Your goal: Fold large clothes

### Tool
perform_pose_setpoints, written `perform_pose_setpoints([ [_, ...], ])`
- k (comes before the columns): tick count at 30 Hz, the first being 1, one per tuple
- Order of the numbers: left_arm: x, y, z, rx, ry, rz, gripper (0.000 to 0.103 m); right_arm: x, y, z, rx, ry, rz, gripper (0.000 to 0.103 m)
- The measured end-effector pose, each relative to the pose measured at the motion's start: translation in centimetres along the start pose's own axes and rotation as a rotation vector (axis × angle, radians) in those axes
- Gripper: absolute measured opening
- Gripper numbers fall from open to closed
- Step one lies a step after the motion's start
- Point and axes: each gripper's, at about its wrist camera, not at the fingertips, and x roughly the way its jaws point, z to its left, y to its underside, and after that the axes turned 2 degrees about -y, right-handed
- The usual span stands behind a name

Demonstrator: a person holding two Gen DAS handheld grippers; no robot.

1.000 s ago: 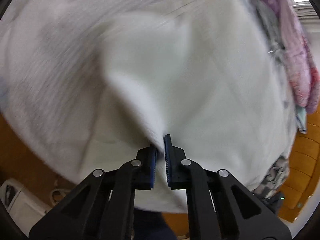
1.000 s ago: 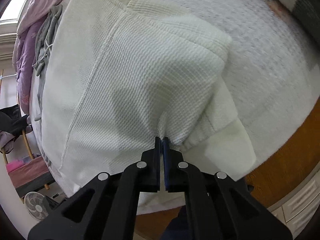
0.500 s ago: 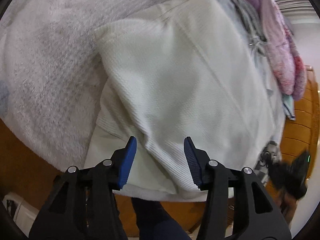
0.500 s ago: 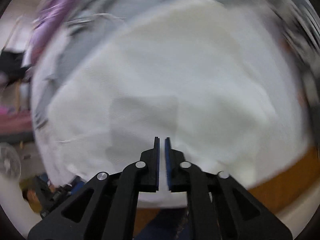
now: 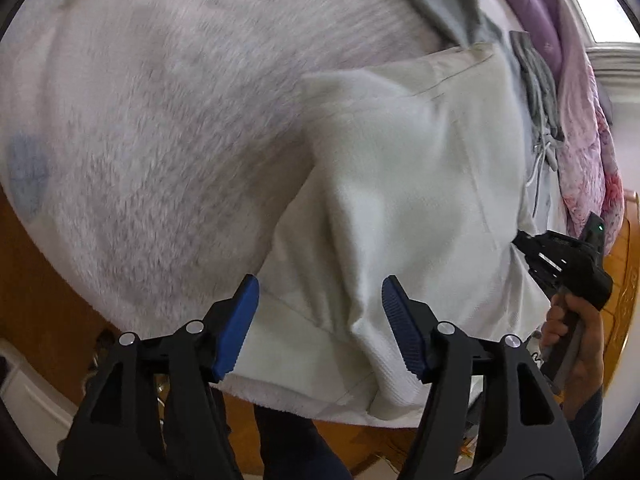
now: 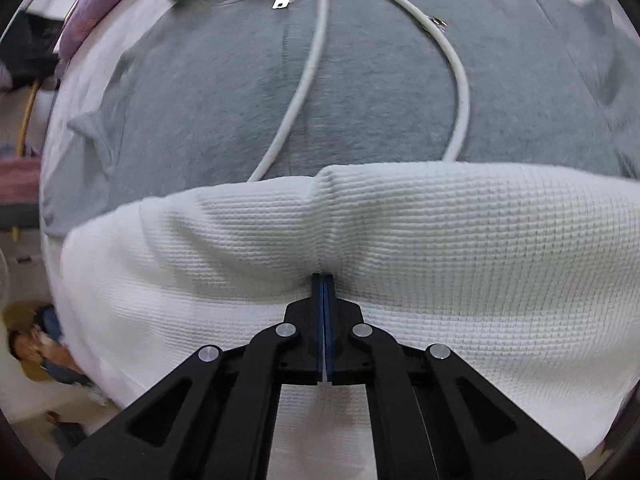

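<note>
At 6 o'clock in the left wrist view, the left gripper [image 5: 320, 312] now stands wide open and empty above the folded near edge of the white waffle-knit garment [image 5: 404, 184], whereas a second ago it was clamped on that cloth; the release indicates one fold is laid down. At 3 o'clock, the right gripper [image 6: 322, 280] remains pinched shut on the garment's far-side fold, now close to the grey hoodie [image 6: 320, 80] at 12 o'clock on the fleece blanket [image 5: 160, 120], suggesting that fold is unfinished.

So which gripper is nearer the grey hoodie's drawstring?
Right. The right gripper, shut on the white garment, sits just below the drawstring. The left gripper hangs open at the garment's opposite end.
</note>
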Motion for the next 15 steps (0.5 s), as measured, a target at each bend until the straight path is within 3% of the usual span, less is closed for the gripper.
perform_pose_setpoints([
  [3,0.4,0.3,0.7,-0.035,0.008,0.015,0.065,-0.4,2.7,-0.1,0.028,0.004,0.095,0.0],
  [7,1.0,0.5,1.3,-0.045,0.003,0.042,0.066,-0.6,7.6,-0.4,0.053,-0.002,0.155,0.0],
  [12,1.8,0.4,1.3,-0.032,0.001,0.063,0.066,0.7,9.4,-1.6,0.103,-0.013,0.099,0.0],
  [15,1.8,0.5,1.8,-0.042,0.006,0.064,0.066,-0.3,10.1,-0.7,0.071,0.016,0.076,0.0],
])
